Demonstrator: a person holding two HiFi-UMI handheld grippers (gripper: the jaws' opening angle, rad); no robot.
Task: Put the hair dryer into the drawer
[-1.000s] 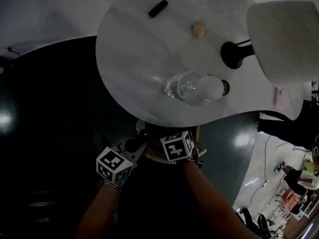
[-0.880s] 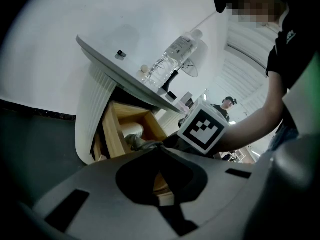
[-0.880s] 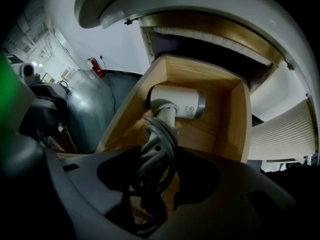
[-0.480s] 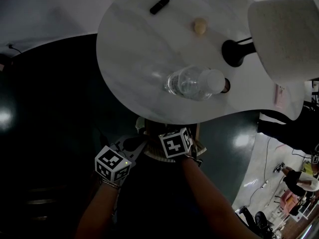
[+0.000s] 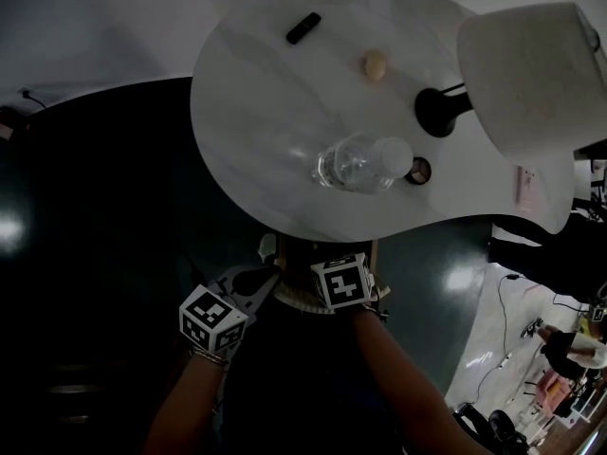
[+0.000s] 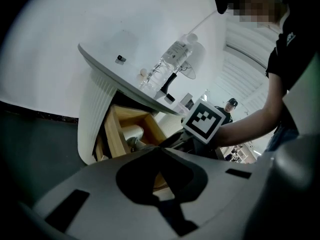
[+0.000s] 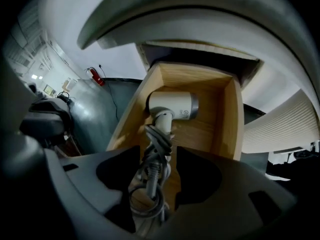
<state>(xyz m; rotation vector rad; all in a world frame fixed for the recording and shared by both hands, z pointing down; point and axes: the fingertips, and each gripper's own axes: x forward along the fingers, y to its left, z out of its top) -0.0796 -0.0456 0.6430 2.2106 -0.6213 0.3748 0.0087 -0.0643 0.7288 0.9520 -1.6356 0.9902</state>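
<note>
change is small: compared with a second ago, both marker cubes sit at nearly the same place under the table (image 5: 275, 112) edge, and only your head has shifted a little. so your hands are paused, not travelling.

the hair dryer (image 7: 172, 106) already lies inside the open drawer (image 7: 235, 119), its body on the wooden floor near the back wall. your right gripper (image 7: 159, 151) is narrowed on the cord (image 7: 152, 169), which rises from the handle and coils between the jaws. a thin strip of wood shows beside the cord, so the grip looks light. your left gripper (image 6: 159, 156) has its jaws together with nothing between them, and it waits just outside the drawer.

i judge the placing is almost done. what is left is to let the cord go inside the drawer.

for room, the table top hangs low over the drawer, so pull back toward yourself, not up. the side walls are close to the right jaws. the water bottle (image 5: 365, 164) and lamp (image 5: 522, 74) stand well above, out of your way.
</note>
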